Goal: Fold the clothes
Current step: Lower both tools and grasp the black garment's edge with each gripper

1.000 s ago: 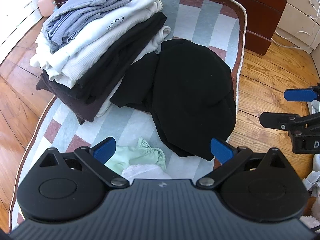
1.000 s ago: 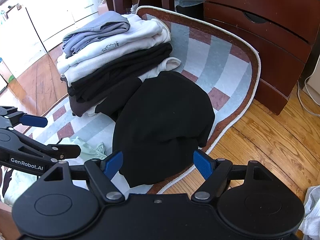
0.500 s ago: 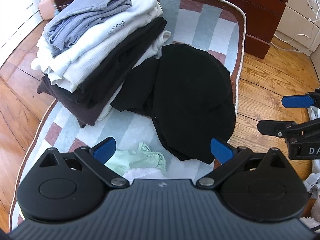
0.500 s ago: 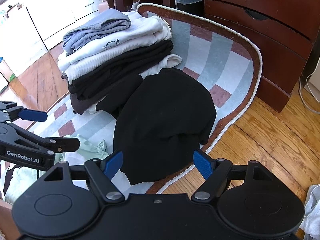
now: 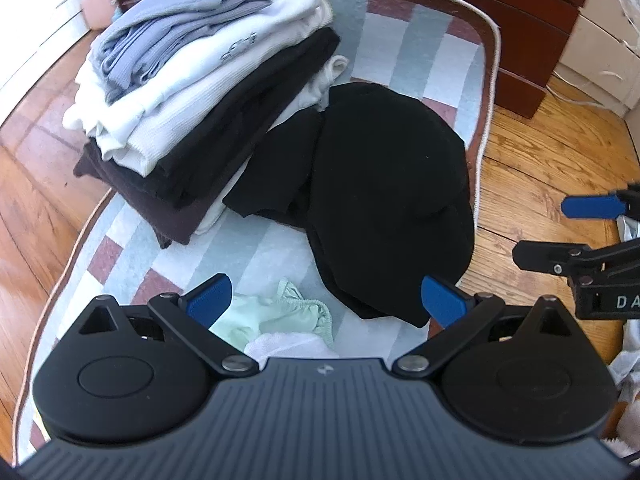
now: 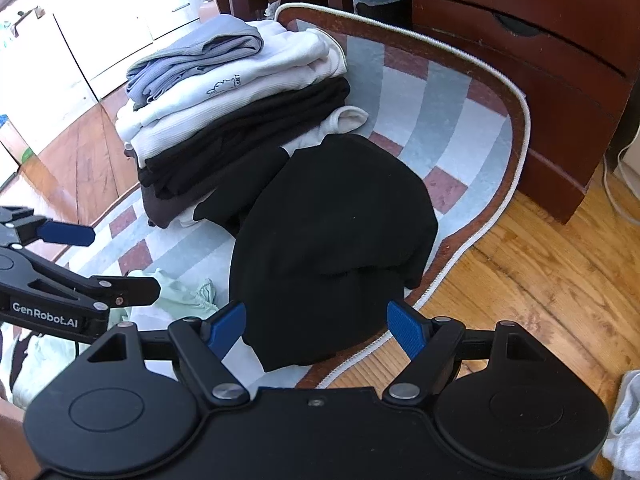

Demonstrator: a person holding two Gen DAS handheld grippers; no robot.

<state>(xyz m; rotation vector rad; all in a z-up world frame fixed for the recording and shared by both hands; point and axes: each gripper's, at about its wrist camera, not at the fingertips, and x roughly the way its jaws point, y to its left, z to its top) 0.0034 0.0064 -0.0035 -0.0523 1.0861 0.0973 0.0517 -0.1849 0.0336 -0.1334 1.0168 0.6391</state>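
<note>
Striped rug on wood floor, dark dresser behind; both grippers' fingers apart, empty.

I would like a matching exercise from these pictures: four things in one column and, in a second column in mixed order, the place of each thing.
Things:
1. grey top
2. black garment
3. pale green cloth
4. dresser

Places:
A. on the wooden floor, beyond the far edge of the rug
B. at the very top of the folded pile
C. spread on the rug beside the pile
D. crumpled on the rug, nearest to the left claw

Pairs: 1-B, 2-C, 3-D, 4-A
</note>
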